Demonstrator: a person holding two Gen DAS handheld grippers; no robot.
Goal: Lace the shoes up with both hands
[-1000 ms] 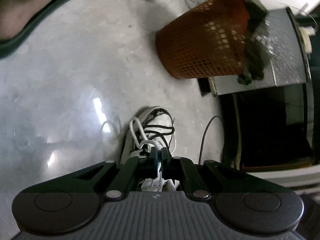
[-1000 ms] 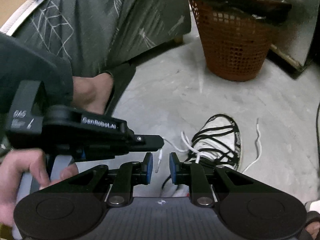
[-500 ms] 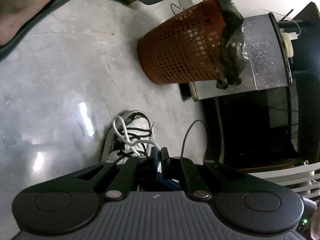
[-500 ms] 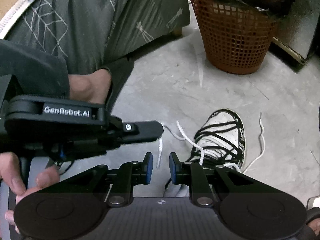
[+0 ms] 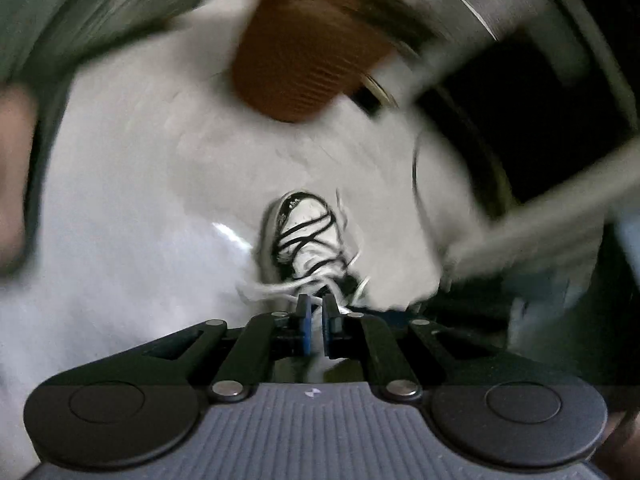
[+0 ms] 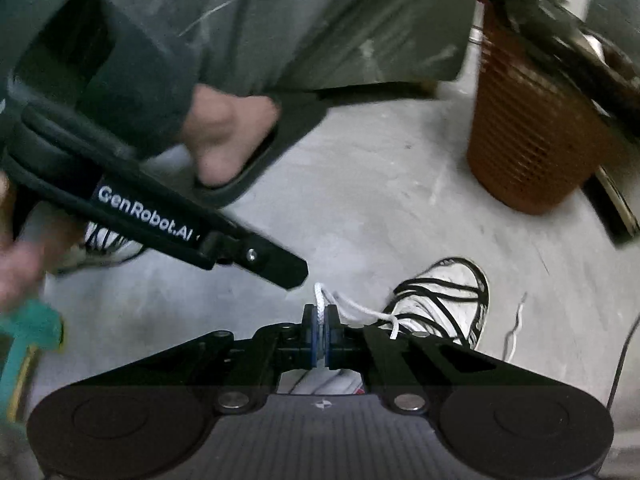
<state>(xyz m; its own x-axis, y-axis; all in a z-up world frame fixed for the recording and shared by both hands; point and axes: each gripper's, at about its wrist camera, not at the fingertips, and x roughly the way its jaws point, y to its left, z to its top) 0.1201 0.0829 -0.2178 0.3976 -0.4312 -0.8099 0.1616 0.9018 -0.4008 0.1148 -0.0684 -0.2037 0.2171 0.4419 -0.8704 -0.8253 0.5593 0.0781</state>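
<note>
A white sneaker (image 6: 444, 300) with black laces criss-crossed over it lies on the grey floor, toe pointing away. It appears blurred in the left wrist view as the sneaker (image 5: 308, 232). My right gripper (image 6: 320, 312) is shut on a white lace (image 6: 360, 310) that runs to the shoe's tongue, its end poking up above the pads. My left gripper (image 6: 256, 256) slants in from the left, its tip just beside that lace end. In its own view the left gripper (image 5: 317, 304) shows a narrow gap with something white in it; blur hides whether it holds anything.
An orange mesh basket (image 6: 528, 140) stands at the back right. A person's foot in a dark sandal (image 6: 228, 140) rests at the left, with a second shoe (image 6: 100, 244) behind the left gripper. A loose white lace (image 6: 516, 328) and a dark cable (image 6: 624, 352) lie at the right.
My right gripper has shut on the white lace that hung between its open fingers. The left gripper has swung fast, tilting its tip downward; its view is now smeared.
</note>
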